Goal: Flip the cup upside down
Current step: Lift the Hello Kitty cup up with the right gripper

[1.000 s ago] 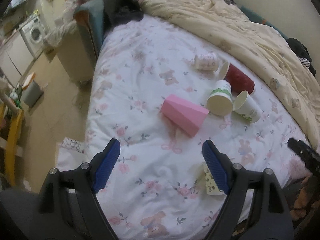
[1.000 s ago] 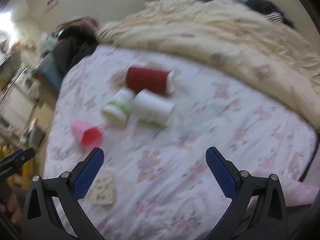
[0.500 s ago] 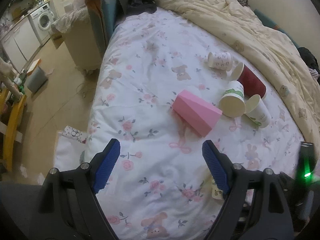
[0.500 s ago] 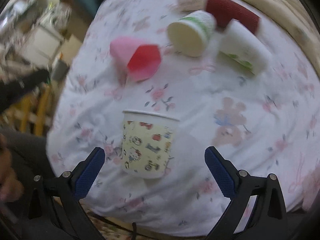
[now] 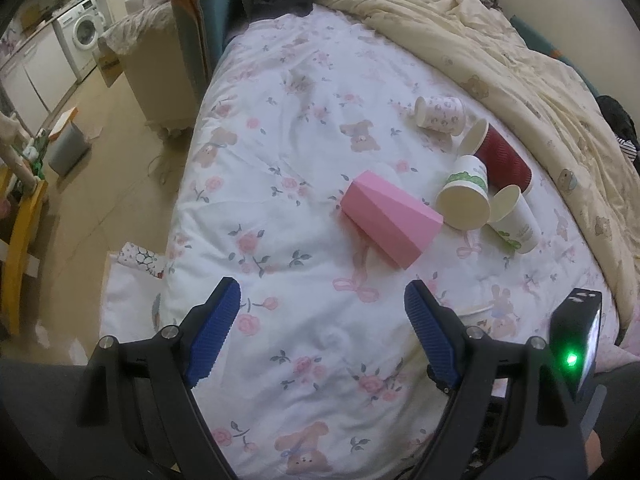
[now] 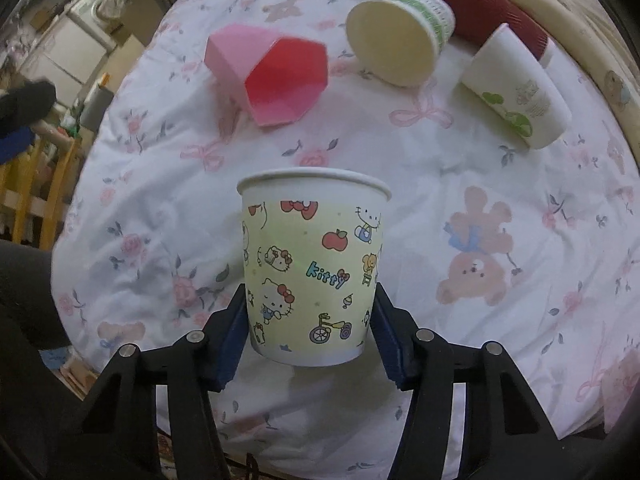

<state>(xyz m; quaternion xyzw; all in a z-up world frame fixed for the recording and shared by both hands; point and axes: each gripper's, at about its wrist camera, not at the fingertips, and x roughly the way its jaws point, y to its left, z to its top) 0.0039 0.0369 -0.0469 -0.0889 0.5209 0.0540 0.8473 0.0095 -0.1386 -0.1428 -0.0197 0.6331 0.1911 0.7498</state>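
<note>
A yellow Hello Kitty paper cup [image 6: 312,268] stands upright, mouth up, on the floral bed cover near the bed's front edge. My right gripper [image 6: 308,332] is shut on the cup, its blue pads pressing the lower sides. In the left wrist view only the cup's rim [image 5: 478,312] peeks out behind the right finger. My left gripper [image 5: 322,334] is open and empty, low over the front of the bed. The right gripper's body with a green light [image 5: 574,354] shows at the lower right of the left wrist view.
Several cups lie on their sides farther back: a pink faceted cup [image 5: 390,218] [image 6: 276,76], a green-leaf cup [image 5: 466,196] [image 6: 400,36], a white cup [image 5: 516,222] [image 6: 516,92], a red ribbed cup [image 5: 502,158] [image 6: 492,20], and a patterned cup [image 5: 440,114]. A beige duvet [image 5: 500,60] is bunched along the right. The floor drops off left.
My right gripper has moved in around the Hello Kitty cup and closed on it. The left gripper has shifted slightly; it stays open.
</note>
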